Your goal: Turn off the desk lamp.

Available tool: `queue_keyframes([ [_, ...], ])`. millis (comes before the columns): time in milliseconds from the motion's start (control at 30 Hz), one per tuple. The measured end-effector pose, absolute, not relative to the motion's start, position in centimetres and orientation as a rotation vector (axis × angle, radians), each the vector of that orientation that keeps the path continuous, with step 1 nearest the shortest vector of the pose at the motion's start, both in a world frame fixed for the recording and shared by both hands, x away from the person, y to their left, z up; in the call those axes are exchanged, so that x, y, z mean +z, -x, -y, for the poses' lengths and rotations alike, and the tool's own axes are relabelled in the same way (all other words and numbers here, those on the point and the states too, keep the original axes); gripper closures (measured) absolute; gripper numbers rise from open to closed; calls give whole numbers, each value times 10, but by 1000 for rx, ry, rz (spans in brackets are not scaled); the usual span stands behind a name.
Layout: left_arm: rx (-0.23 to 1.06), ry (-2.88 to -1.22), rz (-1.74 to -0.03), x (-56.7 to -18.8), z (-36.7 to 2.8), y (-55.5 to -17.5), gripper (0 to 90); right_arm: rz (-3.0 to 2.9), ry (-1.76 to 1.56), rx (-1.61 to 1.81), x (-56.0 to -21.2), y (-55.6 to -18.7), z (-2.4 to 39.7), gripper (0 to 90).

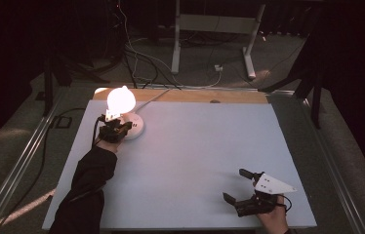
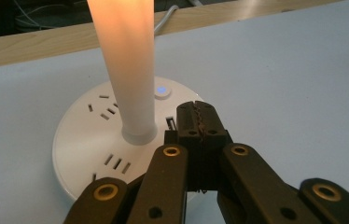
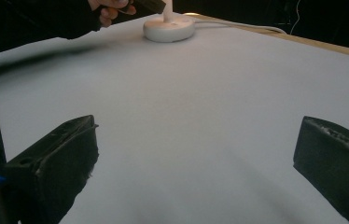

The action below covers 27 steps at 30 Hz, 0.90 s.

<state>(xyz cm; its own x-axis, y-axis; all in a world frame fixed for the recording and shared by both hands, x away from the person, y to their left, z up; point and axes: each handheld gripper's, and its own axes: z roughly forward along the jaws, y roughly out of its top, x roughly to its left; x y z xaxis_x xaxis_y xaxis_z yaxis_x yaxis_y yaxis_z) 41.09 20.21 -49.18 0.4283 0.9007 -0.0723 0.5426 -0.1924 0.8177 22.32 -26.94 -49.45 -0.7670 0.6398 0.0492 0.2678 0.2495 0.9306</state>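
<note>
Looking down from the high view, we saw the lit lamp (image 1: 120, 100) standing on its round white base (image 1: 134, 127) near the far left corner of the bench (image 1: 195, 146), with the left gripper (image 1: 114, 129) held just at the base's near side. Its jaws were pressed together with nothing between them, and in the left gripper view their tips hovered over the base (image 2: 84, 140) just beside the glowing stem (image 2: 128, 70) and close to the small blue-lit button (image 2: 162, 90); we could not tell whether they touched the base. Near the right end of the bench's near edge we held the right gripper (image 1: 234, 187) with its jaws spread wide over bare bench, well apart from the lamp.
</note>
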Motion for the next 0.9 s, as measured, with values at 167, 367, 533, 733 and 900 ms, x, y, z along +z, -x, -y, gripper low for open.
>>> queue_keyframes([
  [167, 548, -1874, -1232, -497, -202, -411, 900, -2189, -840, 1523, -495, -223, 270, 0],
  [367, 535, -1874, -1238, -502, -203, -411, 900, -2192, -840, 1522, -495, -224, 270, 0],
  [533, 537, -1887, -1238, -504, -202, -411, 900, -2192, -840, 1522, -495, -224, 270, 0],
  [733, 534, -1892, -1238, -505, -203, -412, 900, -2194, -837, 1520, -495, -224, 270, 0],
  [900, 537, -1901, -1241, -508, -203, -412, 900, -2193, -840, 1524, -495, -224, 270, 0],
])
